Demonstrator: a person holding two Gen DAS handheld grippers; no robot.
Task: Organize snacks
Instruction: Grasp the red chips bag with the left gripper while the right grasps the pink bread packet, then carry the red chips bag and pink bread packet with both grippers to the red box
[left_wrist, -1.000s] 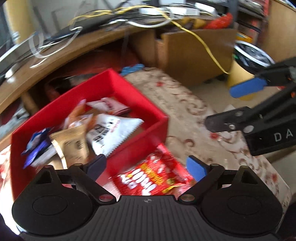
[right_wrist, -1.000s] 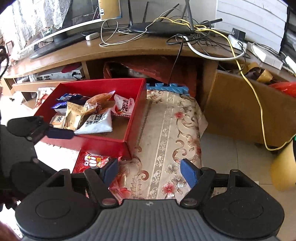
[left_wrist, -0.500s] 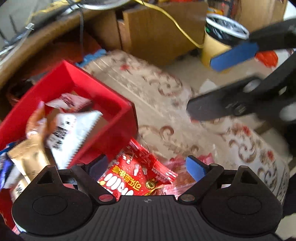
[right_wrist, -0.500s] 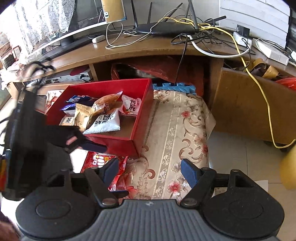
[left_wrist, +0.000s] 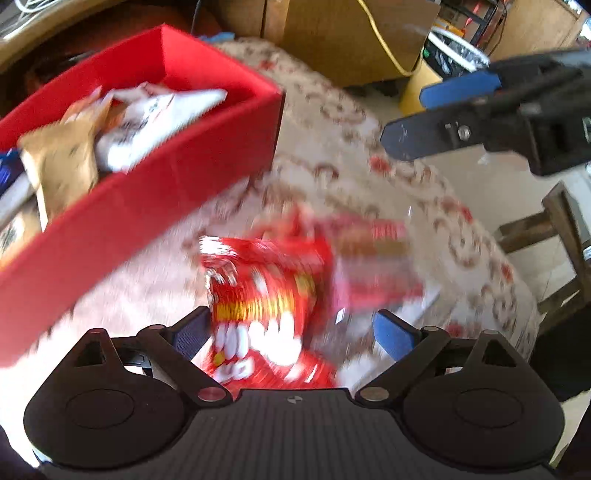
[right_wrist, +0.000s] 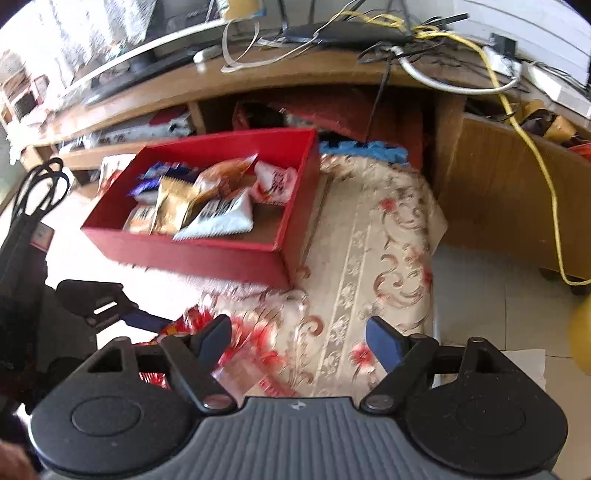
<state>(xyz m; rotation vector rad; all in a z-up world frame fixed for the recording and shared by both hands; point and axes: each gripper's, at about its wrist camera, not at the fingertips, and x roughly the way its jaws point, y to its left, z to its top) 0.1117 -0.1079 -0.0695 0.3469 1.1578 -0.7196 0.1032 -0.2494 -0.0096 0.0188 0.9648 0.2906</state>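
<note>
A red snack packet (left_wrist: 262, 306) lies on the floral cloth (left_wrist: 351, 155), between the open jaws of my left gripper (left_wrist: 291, 332), with a second reddish packet (left_wrist: 373, 266) beside it. The red box (left_wrist: 155, 192) holding several snack packets stands to the left; it also shows in the right wrist view (right_wrist: 207, 254). My right gripper (right_wrist: 299, 339) is open and empty above the cloth (right_wrist: 369, 251). It shows at the upper right of the left wrist view (left_wrist: 443, 114). The left gripper (right_wrist: 122, 314) shows at the lower left of the right wrist view.
A wooden desk (right_wrist: 258, 81) with cables and a monitor runs behind the box. A wooden cabinet (right_wrist: 498, 192) stands to the right. A yellow bin (left_wrist: 432, 70) sits on the tiled floor. A wooden stool (left_wrist: 554, 240) stands by the cloth's right edge.
My left gripper has swung down and right, away from the box, so the red packet now lies between its jaws. My right gripper has drifted forward slightly. Both views are motion-blurred.
</note>
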